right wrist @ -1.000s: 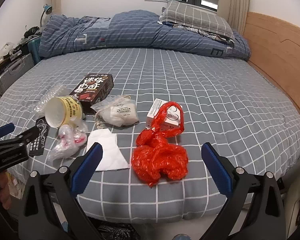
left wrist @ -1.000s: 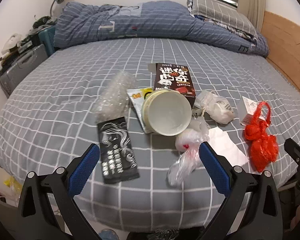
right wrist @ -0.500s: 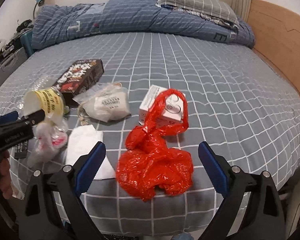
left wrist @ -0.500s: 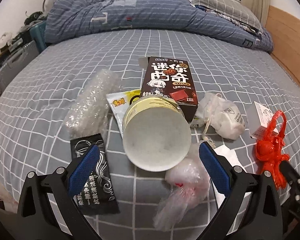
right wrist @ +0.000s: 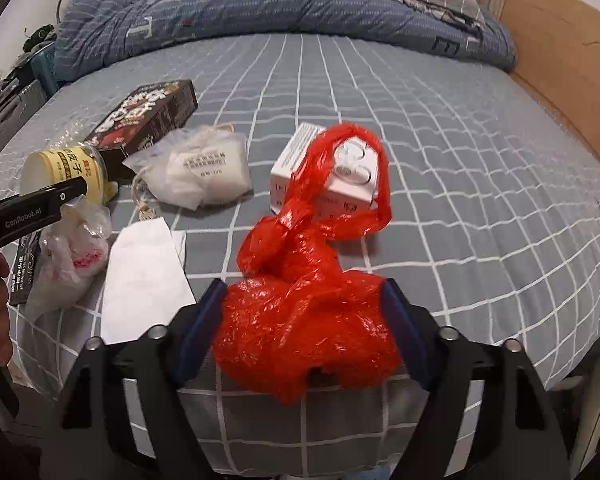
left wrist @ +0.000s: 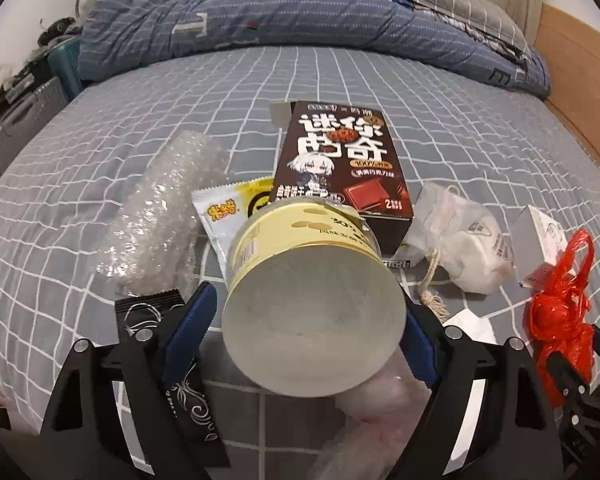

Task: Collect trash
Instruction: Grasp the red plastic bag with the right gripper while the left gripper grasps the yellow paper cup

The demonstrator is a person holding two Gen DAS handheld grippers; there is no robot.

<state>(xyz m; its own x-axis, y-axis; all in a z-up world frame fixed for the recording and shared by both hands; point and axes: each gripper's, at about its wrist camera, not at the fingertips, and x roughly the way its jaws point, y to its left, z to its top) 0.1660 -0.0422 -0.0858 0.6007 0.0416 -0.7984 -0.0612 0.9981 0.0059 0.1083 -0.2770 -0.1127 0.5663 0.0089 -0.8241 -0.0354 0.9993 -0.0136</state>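
A yellow paper cup (left wrist: pixel 312 320) lies on its side on the bed with its base toward me. My left gripper (left wrist: pixel 308 300) straddles it with closing jaws; the right pad is at the cup's edge and a thin gap shows at the left pad. In the right wrist view, the crumpled red plastic bag (right wrist: pixel 304 328) fills the space between the closing jaws of my right gripper (right wrist: pixel 304 284), and both pads touch its sides. The bag's handles drape over a small white box (right wrist: pixel 328 184). A finger of the left gripper (right wrist: pixel 32 208) shows beside the cup (right wrist: pixel 60 168).
Around the cup lie a dark chocolate box (left wrist: pixel 340 160), bubble wrap (left wrist: pixel 168 216), a yellow snack wrapper (left wrist: pixel 224 216), a black wrapper (left wrist: pixel 180 392), a white drawstring pouch (right wrist: pixel 208 168), white paper (right wrist: pixel 144 272) and a clear plastic bag (right wrist: pixel 72 256). A blue duvet (left wrist: pixel 300 12) lies at the back, a wooden headboard (right wrist: pixel 560 40) at the right.
Both grippers have come down and forward onto the bed. The left jaws narrowed around the yellow cup. The right jaws narrowed onto the red bag.
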